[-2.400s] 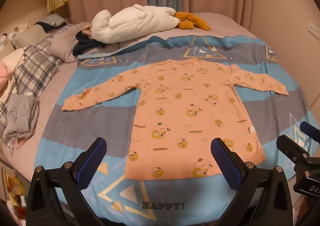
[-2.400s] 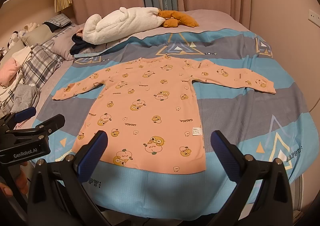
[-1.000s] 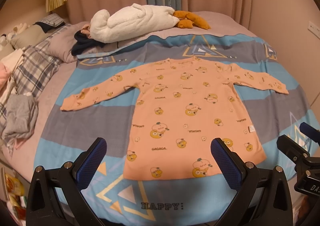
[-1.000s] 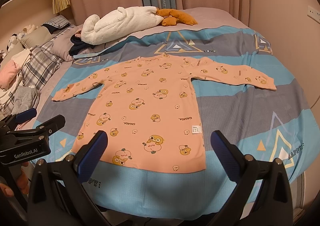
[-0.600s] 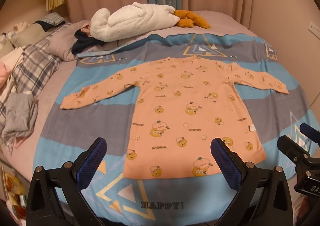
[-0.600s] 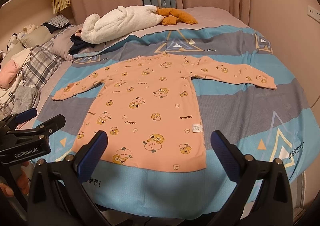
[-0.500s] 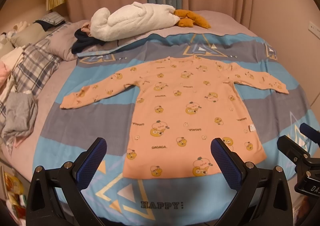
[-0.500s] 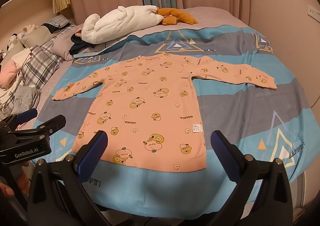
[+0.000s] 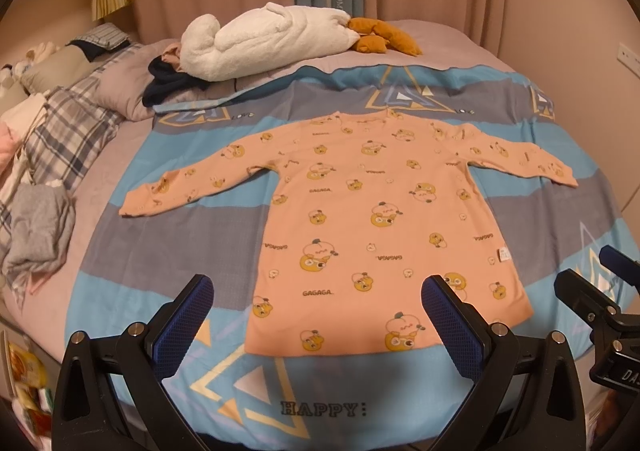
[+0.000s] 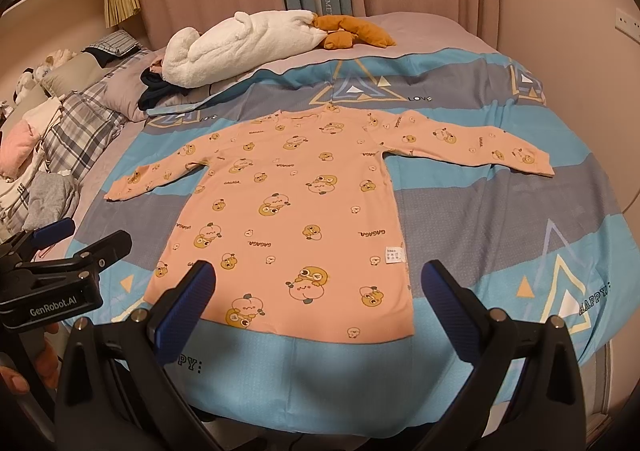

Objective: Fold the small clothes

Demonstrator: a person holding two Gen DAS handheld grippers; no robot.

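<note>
Peach shirt [image 9: 372, 219] lies flat, hem toward open fingers [image 9: 182, 327].

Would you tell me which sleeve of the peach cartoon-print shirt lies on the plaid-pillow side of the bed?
The sleeve pointing toward the plaid pillow; the other sleeve points toward the wall with the white socket.

Both grippers are matte black clamp-style frames with silver screws at the pivots and textured blue pads [image 9: 182, 321] inside the fingers. The left gripper [image 10: 60, 251] has white "GenRobot.AI" lettering on its side and blue tips; bare fingers [image 10: 14, 381] show beneath it. The right gripper [image 9: 600, 291] has partial white lettering "DA".
</note>
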